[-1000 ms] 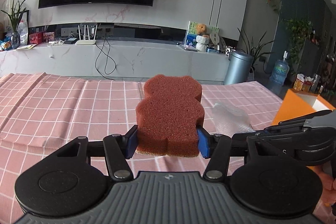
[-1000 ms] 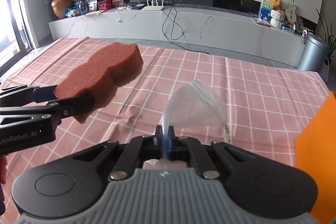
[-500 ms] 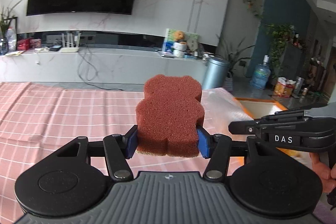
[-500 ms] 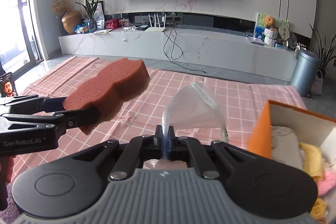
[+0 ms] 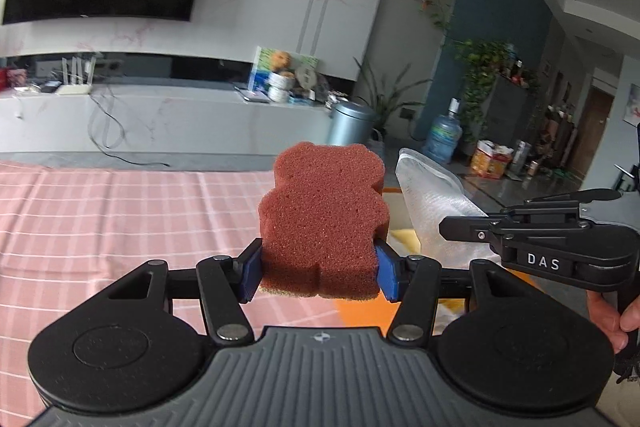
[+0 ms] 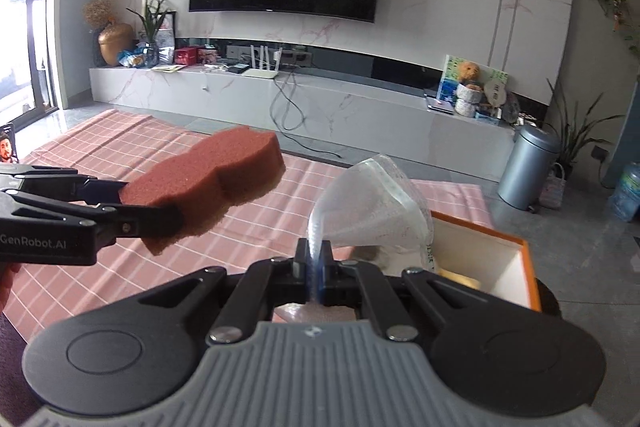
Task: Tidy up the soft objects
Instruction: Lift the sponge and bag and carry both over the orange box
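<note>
My left gripper point(image 5: 318, 273) is shut on a reddish-brown bear-shaped sponge point(image 5: 323, 225), its blue pads pressing both sides. The same sponge point(image 6: 208, 187) shows at the left of the right wrist view, held above the pink checked tablecloth point(image 6: 100, 147). My right gripper point(image 6: 314, 267) is shut on a clear plastic bag point(image 6: 372, 207) that stands up from the closed fingers. That bag point(image 5: 430, 205) hangs to the right of the sponge in the left wrist view. An orange box point(image 6: 524, 267) with a white inside sits low right, partly behind the bag.
The tablecloth point(image 5: 100, 219) ends near the box. Beyond it are a grey floor, a marble TV console point(image 6: 320, 99), a metal bin point(image 6: 528, 167) and a water bottle point(image 5: 444, 137). A hand point(image 5: 608, 315) holds the right gripper's handle.
Both grippers have risen and swung right with their loads. The orange box, at the frame edge before, now lies just ahead of the bag with its opening showing.
</note>
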`<state>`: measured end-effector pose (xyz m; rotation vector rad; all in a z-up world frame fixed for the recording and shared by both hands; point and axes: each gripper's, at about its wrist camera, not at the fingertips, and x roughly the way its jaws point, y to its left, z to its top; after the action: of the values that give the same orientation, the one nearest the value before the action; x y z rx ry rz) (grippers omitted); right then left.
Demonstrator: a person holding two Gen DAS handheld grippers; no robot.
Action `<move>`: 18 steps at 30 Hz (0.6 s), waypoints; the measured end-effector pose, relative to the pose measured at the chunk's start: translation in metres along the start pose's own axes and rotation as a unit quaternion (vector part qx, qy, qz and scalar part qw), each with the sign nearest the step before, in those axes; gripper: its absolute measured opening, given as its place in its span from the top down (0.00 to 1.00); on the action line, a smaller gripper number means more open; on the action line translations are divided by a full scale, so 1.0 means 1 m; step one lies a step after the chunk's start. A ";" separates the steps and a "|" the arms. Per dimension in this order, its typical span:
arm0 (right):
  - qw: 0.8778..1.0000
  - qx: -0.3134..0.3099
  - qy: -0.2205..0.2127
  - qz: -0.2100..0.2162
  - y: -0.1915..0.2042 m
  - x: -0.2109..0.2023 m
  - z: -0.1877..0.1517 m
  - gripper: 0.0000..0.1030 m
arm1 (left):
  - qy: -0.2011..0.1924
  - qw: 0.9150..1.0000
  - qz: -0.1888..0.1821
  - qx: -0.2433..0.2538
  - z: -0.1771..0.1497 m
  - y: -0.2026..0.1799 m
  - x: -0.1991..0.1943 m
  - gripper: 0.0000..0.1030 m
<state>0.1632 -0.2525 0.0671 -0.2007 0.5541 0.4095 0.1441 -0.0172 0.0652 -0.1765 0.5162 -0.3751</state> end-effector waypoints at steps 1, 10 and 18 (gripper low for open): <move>1.000 0.000 0.003 -0.006 -0.006 -0.003 -0.002 1.00 | 0.005 1.000 -0.004 0.003 0.001 -0.006 0.005 0.38; 0.996 -0.032 0.063 -0.051 -0.058 -0.001 -0.030 1.00 | 0.073 0.996 -0.034 0.030 0.003 -0.061 0.054 0.38; 0.989 -0.055 0.121 -0.063 -0.090 0.031 -0.045 0.99 | 0.139 0.986 -0.038 0.088 -0.006 -0.094 0.105 0.37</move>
<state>0.2044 -0.3368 0.0196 -0.3921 0.7532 0.2938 0.1970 -0.1449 0.0375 0.0287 0.7500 -0.5209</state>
